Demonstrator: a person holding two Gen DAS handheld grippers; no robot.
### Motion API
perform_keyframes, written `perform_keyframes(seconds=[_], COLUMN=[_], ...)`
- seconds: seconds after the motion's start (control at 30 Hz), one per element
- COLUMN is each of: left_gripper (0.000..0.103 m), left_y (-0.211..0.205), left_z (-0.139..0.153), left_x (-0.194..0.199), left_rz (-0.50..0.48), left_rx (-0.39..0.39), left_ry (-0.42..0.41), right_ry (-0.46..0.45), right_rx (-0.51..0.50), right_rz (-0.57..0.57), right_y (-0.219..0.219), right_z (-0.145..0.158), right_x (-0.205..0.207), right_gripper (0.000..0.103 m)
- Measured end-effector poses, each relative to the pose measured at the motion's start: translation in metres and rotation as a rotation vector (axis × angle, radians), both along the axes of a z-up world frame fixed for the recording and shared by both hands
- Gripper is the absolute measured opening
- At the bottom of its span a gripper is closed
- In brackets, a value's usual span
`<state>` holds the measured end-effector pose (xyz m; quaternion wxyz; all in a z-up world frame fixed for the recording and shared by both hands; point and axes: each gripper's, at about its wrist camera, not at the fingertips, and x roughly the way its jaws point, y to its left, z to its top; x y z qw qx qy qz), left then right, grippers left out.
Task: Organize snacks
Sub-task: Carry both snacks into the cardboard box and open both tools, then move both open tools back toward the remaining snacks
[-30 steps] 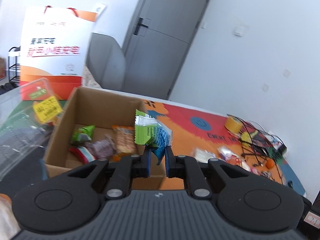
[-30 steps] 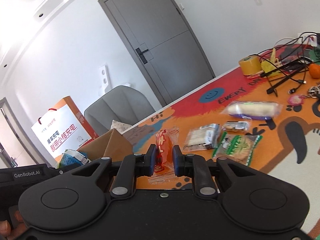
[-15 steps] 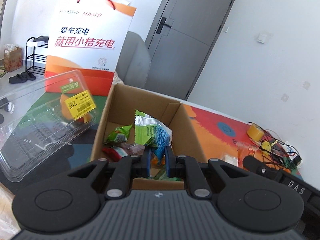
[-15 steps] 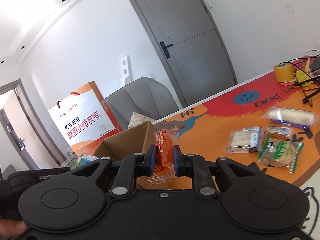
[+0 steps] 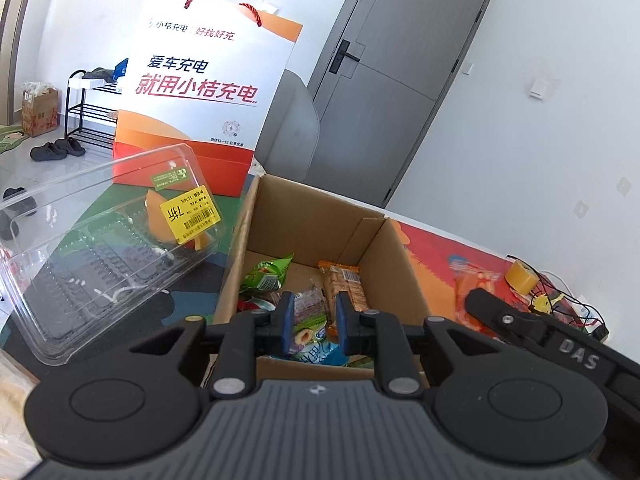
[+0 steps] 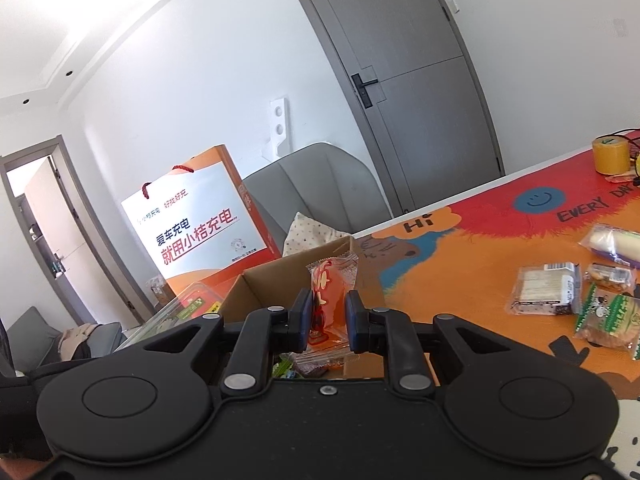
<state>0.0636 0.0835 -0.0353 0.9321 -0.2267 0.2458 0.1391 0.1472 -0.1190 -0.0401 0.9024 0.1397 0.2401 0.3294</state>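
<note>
We hold the left gripper (image 5: 311, 322) just above the near edge of the cardboard box (image 5: 320, 216), its jaws parted with nothing between them; the blue-lined fingers (image 5: 285, 324) frame the packets lying inside. Directly below the fingertips lies a light-blue and white packet (image 5: 320, 354) with printed characters, and just beyond it a small clear wrapper with pink print (image 5: 310, 304). Farther in, a green crinkled packet (image 5: 266, 274) lies toward the left wall of the box and an orange bar wrapper with a barcode label (image 5: 344, 284) lies toward the right wall. We hold the right gripper (image 6: 328, 322) over the same box (image 6: 280, 284), its jaws clamped on an orange translucent snack packet (image 6: 332, 280) that stands upright between the pads, with red printing and a crimped top edge. On the orange table mat (image 6: 460, 264) to the right, well apart from the box, lie a clear-wrapped cracker pack (image 6: 544, 288), a green-and-white biscuit packet (image 6: 608, 320) and a white roll in a clear bag (image 6: 612, 240). A clear plastic clamshell tray (image 5: 100, 248) with a yellow price sticker sits beside the box on the left. Behind it stands an orange-and-white paper gift bag (image 5: 204, 92), and a roll of yellow tape (image 6: 610, 154) stands at the far end of the mat.
</note>
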Motion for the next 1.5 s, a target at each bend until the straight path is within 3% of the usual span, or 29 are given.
perform_keyframes(seconds=[0.3, 0.37, 0.5, 0.67, 0.77, 0.93, 1.5], left_gripper=[0.028, 0.035, 0.051, 0.078, 0.085, 0.088, 0.095], left_y=[0.012, 0.014, 0.013, 0.005, -0.005, -0.021, -0.085], left_z=[0.006, 0.006, 0.005, 0.007, 0.009, 0.012, 0.011], left_x=[-0.005, -0.006, -0.008, -0.006, -0.005, 0.003, 0.031], left_rz=[0.022, 0.024, 0.033, 0.055, 0.058, 0.027, -0.120], left_rx=[-0.002, -0.004, -0.001, 0.017, 0.044, 0.078, 0.111], left_ry=[-0.011, -0.012, -0.014, -0.019, -0.025, -0.024, -0.021], right_ry=[0.044, 0.057, 0.063, 0.049, 0.062, 0.078, 0.116], right_rx=[0.013, 0.021, 0.017, -0.009, -0.022, -0.034, -0.033], right_rz=[0.057, 0.049, 0.007, -0.071, -0.104, -0.171, -0.283], right_y=[0.021, 0.020, 0.006, -0.017, -0.031, -0.055, -0.116], right_z=[-0.002, -0.004, -0.006, -0.010, -0.014, -0.022, -0.033], right_x=[0.007, 0.007, 0.007, 0.004, 0.004, 0.006, 0.009], right_gripper=[0.022, 0.036, 0.040, 0.071, 0.078, 0.091, 0.097])
